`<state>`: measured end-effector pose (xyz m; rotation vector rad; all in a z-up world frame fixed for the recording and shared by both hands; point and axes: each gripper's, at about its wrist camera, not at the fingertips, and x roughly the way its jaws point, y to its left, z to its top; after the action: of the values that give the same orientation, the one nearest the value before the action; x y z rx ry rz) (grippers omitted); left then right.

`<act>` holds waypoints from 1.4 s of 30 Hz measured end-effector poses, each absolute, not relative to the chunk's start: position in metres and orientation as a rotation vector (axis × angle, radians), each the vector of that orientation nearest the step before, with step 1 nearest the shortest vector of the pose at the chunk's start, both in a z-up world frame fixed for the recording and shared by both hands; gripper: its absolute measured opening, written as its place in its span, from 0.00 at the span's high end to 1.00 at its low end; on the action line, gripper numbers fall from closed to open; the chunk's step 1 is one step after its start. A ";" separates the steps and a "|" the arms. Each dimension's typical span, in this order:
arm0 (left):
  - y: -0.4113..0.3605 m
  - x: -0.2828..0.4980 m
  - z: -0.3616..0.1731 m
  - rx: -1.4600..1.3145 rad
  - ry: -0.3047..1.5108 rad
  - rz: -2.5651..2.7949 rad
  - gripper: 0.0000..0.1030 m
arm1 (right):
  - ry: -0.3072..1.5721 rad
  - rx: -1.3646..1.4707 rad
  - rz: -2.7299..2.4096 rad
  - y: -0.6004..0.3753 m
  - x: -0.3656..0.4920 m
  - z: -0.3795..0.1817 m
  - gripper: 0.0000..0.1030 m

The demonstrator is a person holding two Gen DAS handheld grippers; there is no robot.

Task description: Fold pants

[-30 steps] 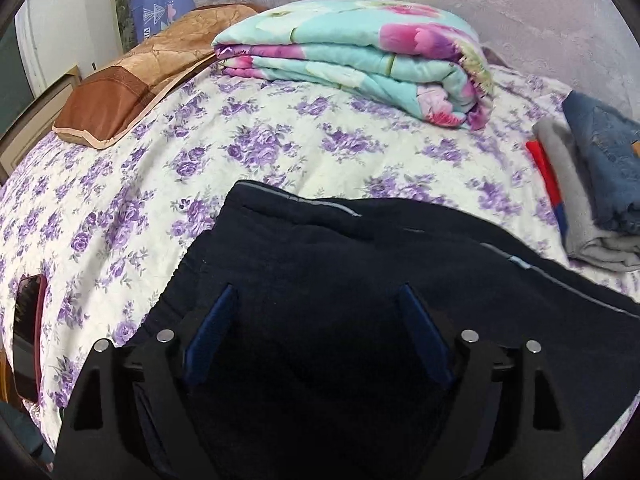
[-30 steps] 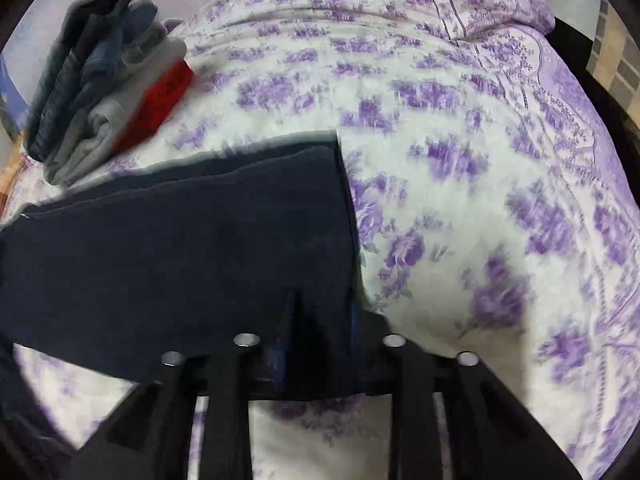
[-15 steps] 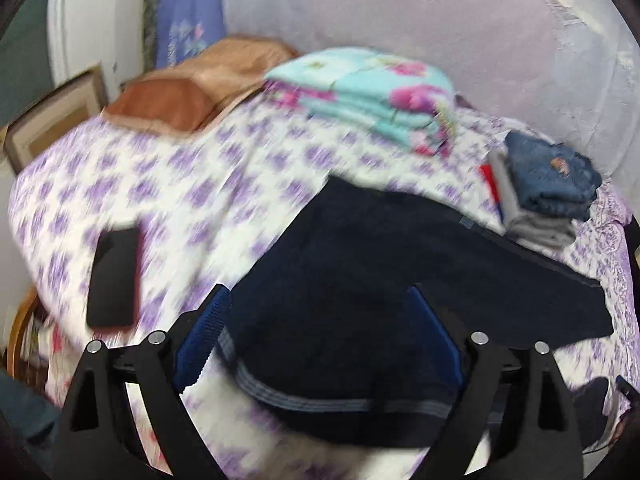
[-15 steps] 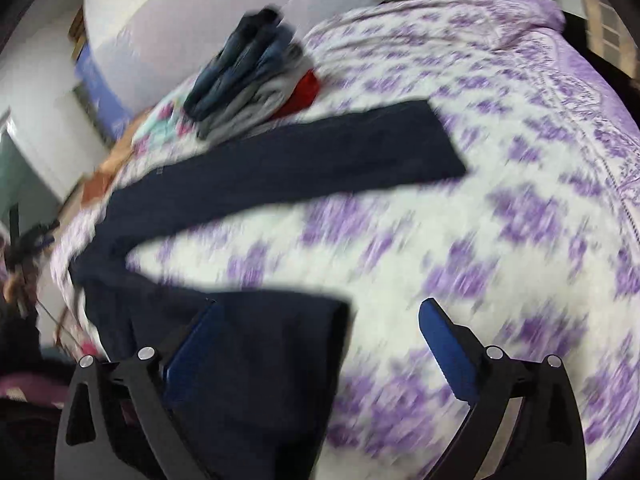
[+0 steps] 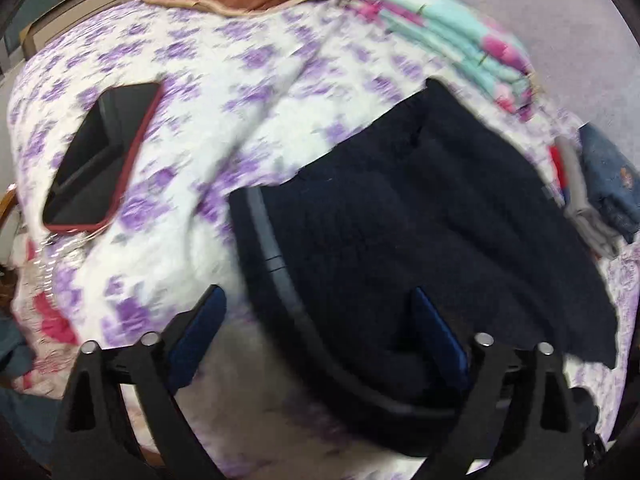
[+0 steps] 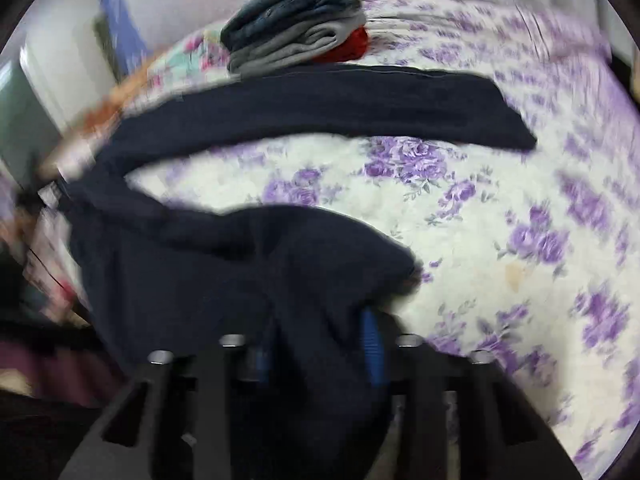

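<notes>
While the pants [image 6: 304, 104] are spread across the bed [image 6: 500, 216], bunched cloth is pinched by the closing right gripper [image 6: 320, 344]; the left gripper [image 5: 316, 328], at lower centre, is closing around the waistband.

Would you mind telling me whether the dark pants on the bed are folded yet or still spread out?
Spread, not folded: in the right wrist view the dark pants have one leg stretched flat across the bedsheet, the other bunched.
</notes>
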<state>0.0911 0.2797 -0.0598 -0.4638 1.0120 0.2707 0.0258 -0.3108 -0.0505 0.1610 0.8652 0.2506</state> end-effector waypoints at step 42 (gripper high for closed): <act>0.259 0.021 -0.051 -0.564 0.906 0.100 0.76 | 0.615 0.396 0.153 -0.402 -0.043 0.029 0.92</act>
<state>0.0210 0.2591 -0.0508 -0.5637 0.9064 0.1001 -0.0427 -0.4021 0.0286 0.3961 0.6150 0.1530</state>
